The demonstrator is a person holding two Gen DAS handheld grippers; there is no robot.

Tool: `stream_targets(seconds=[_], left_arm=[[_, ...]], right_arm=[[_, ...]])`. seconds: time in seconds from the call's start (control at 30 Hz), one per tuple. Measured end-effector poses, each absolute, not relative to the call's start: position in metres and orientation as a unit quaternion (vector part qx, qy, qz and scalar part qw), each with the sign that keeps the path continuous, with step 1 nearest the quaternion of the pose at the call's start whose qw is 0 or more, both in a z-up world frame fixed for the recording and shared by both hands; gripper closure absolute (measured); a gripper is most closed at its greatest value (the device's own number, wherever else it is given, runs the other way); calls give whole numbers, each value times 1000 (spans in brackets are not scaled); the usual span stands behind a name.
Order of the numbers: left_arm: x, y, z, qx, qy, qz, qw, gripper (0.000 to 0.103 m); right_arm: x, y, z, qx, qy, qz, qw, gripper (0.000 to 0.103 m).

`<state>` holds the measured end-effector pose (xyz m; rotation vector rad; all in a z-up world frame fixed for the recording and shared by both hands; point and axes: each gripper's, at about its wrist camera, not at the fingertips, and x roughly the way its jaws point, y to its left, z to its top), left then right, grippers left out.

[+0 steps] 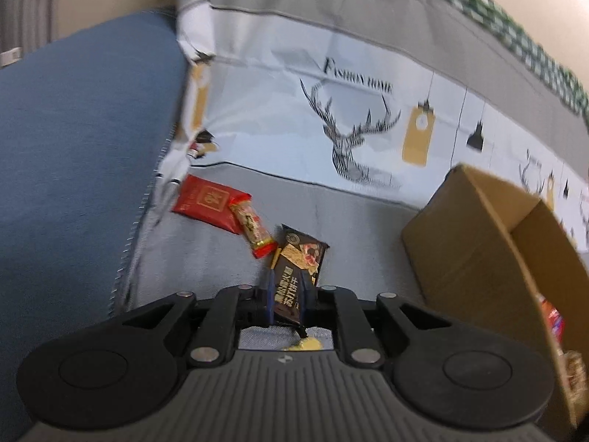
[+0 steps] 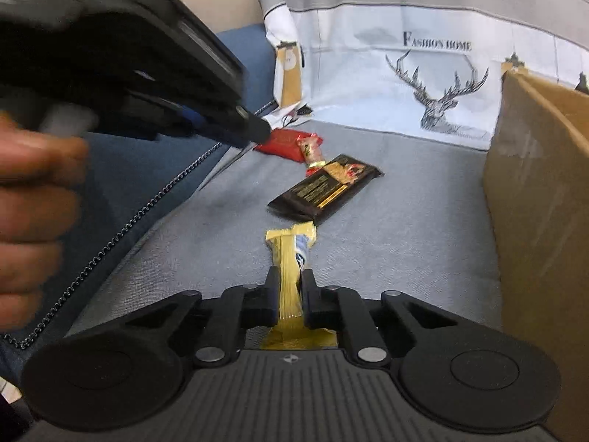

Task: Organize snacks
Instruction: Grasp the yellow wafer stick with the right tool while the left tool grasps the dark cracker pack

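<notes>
In the left wrist view my left gripper (image 1: 287, 287) is shut on the near end of a black snack packet (image 1: 300, 261) with gold print. Beyond it lie a small red-and-gold candy (image 1: 254, 230) and a flat red packet (image 1: 206, 202) on the grey sofa seat. In the right wrist view my right gripper (image 2: 291, 291) is shut on a gold snack bar (image 2: 291, 258). The black packet (image 2: 327, 188), the candy (image 2: 311, 151) and the red packet (image 2: 283, 143) lie ahead of it. The left gripper's body (image 2: 121, 59) fills the upper left of that view.
An open cardboard box (image 1: 489, 239) stands on the seat at the right, with some packets inside; it also shows at the right edge of the right wrist view (image 2: 541, 199). A deer-print cushion (image 1: 349, 125) backs the seat. A blue cushion (image 1: 73, 147) lies at the left.
</notes>
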<state>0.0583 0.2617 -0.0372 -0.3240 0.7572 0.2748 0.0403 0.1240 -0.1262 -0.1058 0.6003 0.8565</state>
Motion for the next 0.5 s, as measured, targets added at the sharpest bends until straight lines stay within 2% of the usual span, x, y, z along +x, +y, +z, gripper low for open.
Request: stream_targets(seconds=[0.1,0.23,0.3,0.37,0.4,0.43,0.47,0.5], left_arm=[[78,255,-51,-142,383,130,903,55],[100,245,-70,-111,411,132,895,43],[107,241,-77,-97,418,131,894,43],[112,239,-84,-85,426,134,891,43],[114,238,-86,-77,429,138,889,43],[115,238,-88,-69,432,141,888,44],[115,239,-89,-70,437,139,886,46],[114,240,-90,-75,440,135,885,58]], right_arm=[[36,114,-119,-47,275,396,875,93],[27,102,-118,-62,282,373,882,93],[25,100,-121,-67,294,373,878,91],[28,102,-125,-71,303,375,873,85],[31,103,-127,-70,307,377,871,75],[34,105,-129,-69,311,379,869,71],[38,107,-132,-70,312,376,870,71],[41,111,-134,-72,315,373,870,71]])
